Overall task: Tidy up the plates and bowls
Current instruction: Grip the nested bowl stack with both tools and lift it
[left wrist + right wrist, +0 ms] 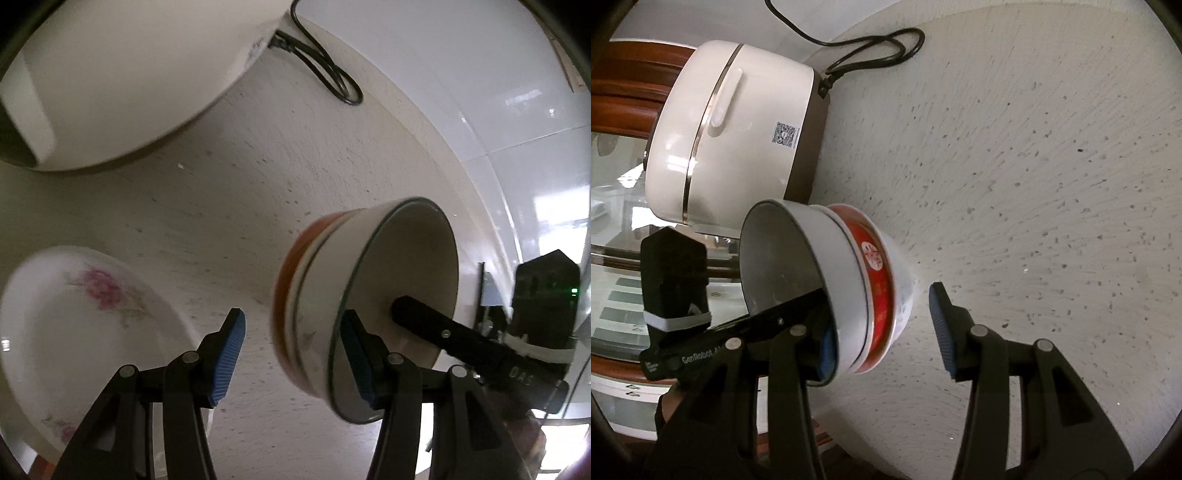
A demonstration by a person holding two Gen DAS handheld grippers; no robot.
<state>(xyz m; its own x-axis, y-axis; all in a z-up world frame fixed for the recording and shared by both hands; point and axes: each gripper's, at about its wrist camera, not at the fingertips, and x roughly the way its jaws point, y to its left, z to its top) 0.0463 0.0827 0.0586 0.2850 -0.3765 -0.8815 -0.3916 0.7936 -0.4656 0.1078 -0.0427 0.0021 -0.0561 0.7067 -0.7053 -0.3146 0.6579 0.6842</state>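
Note:
A stack of bowls stands on the speckled table: a white bowl with a dark rim (402,280) nested in a red-banded bowl (877,291). My left gripper (291,354) is open, with one blue pad (356,354) inside the top bowl and the other outside the stack. My right gripper (882,328) is open too, with one pad (827,352) inside the same bowl and the other beside the stack. A white plate with pink flowers (85,321) lies to the left in the left wrist view.
A white rice cooker (735,125) stands behind the bowls, its black cord (871,51) looped on the table (1052,184). The round table's edge runs close behind the stack. A glass surface and wooden frame (617,96) lie beyond it.

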